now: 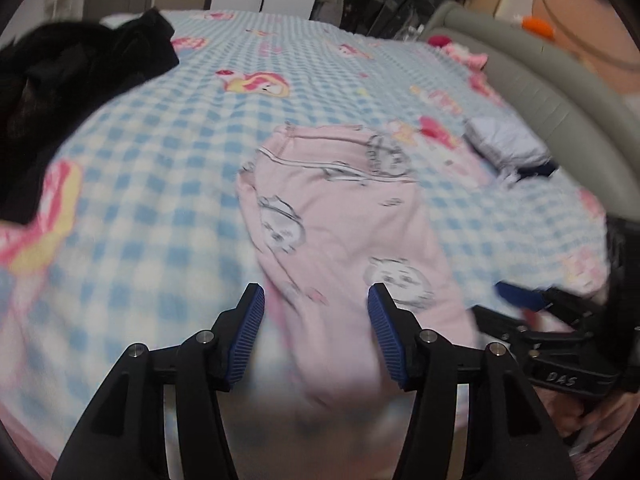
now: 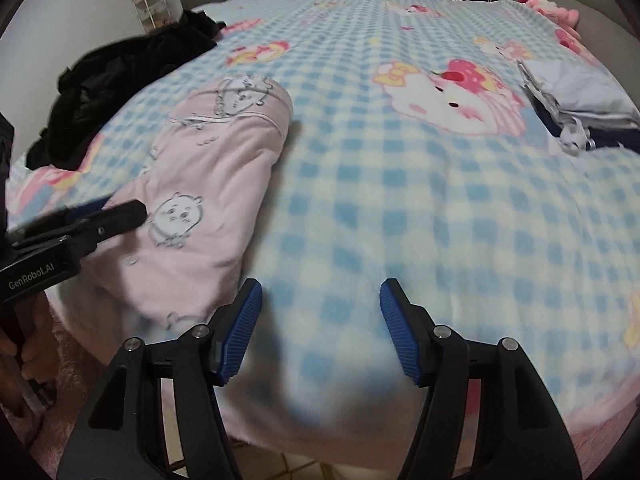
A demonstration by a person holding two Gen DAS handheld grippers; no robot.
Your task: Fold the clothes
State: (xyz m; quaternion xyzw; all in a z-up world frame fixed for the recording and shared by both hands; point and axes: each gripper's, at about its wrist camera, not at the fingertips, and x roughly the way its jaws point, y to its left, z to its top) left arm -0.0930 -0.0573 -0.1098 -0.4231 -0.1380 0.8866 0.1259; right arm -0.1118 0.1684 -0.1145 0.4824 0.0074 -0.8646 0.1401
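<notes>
We see a pink garment [image 1: 344,216] printed with small cartoon faces lying lengthwise on a blue-and-white checked blanket [image 1: 160,168] that covers the bed; in the left wrist view it fills the middle of the frame and runs down toward the bottom centre, and in the right wrist view it lies in the left half, folded into a long narrow shape. The left gripper [image 1: 316,336] sits at the bottom centre of its own view with its blue-padded fingers [image 1: 250,340] spread apart; the near end of the pink garment appears between them, but the pads do not press on it. The right gripper [image 2: 320,332] is at the bottom centre of its view, its fingers likewise parted, with only the checked blanket between them and the garment's edge just to the left of the left finger. Each gripper also shows at the edge of the other's view, the right one at lower right of the left wrist view, the left one at middle left of the right wrist view. A heap of black clothing [image 2: 128,80] lies at the upper left of both views, and a stack of folded grey and dark clothes [image 2: 580,104] rests at the right edge of the blanket. The picture is blurred toward the bottom.
</notes>
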